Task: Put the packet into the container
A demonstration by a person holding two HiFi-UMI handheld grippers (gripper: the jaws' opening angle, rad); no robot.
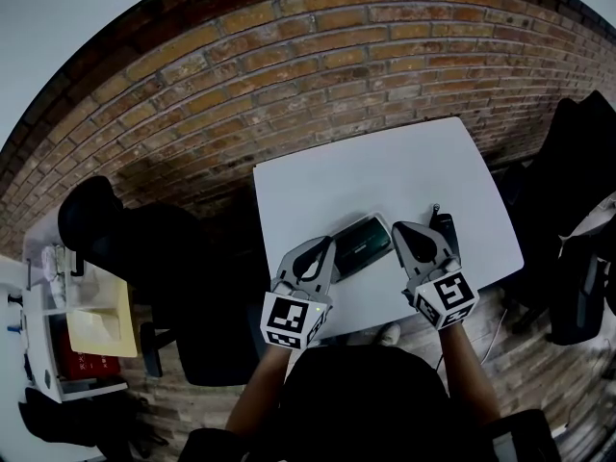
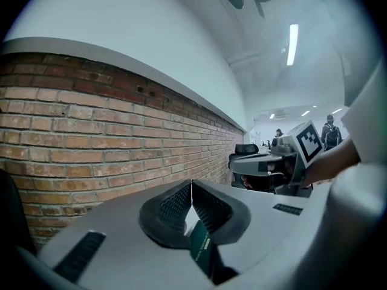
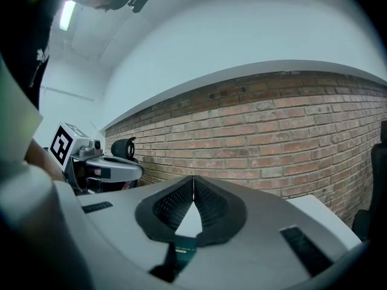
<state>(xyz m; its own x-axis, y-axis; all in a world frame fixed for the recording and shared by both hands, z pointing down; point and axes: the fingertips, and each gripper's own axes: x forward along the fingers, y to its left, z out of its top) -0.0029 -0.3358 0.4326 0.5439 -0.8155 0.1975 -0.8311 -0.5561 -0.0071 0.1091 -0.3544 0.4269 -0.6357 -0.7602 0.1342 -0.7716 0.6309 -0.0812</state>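
A dark green packet [image 1: 362,244] with a pale rim round it lies on the white table [image 1: 385,166], near the front edge; I cannot tell packet from container there. My left gripper [image 1: 329,243] is at its left end and my right gripper [image 1: 397,227] at its right end. In the left gripper view the jaws [image 2: 191,185] meet at the tips, and a green printed strip [image 2: 202,246] shows edge-on in the gap behind them. The right gripper [image 3: 193,179] is likewise shut, with a green labelled piece [image 3: 183,251] below its jaws. Whether either pinches it is hidden.
A small dark object [image 1: 444,223] lies just right of the right gripper. Black chairs stand at the left [image 1: 115,229] and right [image 1: 577,181] of the table. A shelf with boxes [image 1: 77,330] is at the far left. A brick wall runs behind the table.
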